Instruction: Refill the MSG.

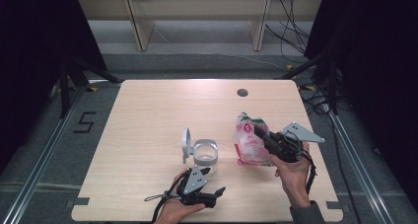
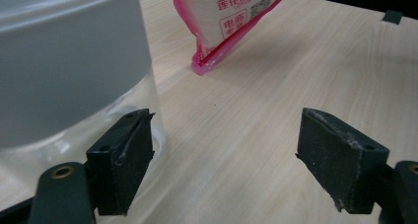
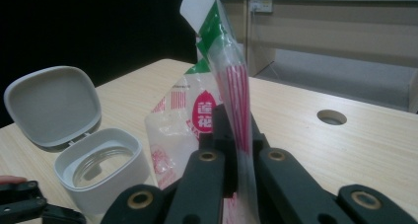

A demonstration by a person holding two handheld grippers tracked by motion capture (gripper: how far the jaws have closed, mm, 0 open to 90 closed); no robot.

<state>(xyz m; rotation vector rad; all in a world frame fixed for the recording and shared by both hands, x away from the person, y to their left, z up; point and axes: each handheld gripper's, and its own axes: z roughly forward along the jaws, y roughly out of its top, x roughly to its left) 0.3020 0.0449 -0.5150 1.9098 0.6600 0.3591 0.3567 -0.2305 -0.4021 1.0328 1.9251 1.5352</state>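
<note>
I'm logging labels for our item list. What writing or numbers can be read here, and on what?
"5": on the floor left of the table.
"莲花" and "电商": on the pink-and-white bag.
"花": in the bag's red emblem.
The bag's remaining small print and its code patch are too blurred to read.

The pink-and-white plastic bag (image 3: pixel 197 120), printed with red stripes and characters and green at its top, stands upright, its upper part pinched flat between the right jaws and its sealed bottom edge at the worktop. The clear jar (image 1: pixel 205 155) with a grey collar and flipped-up hinged grey lid stands open just outside one left jaw, not between them.
</note>
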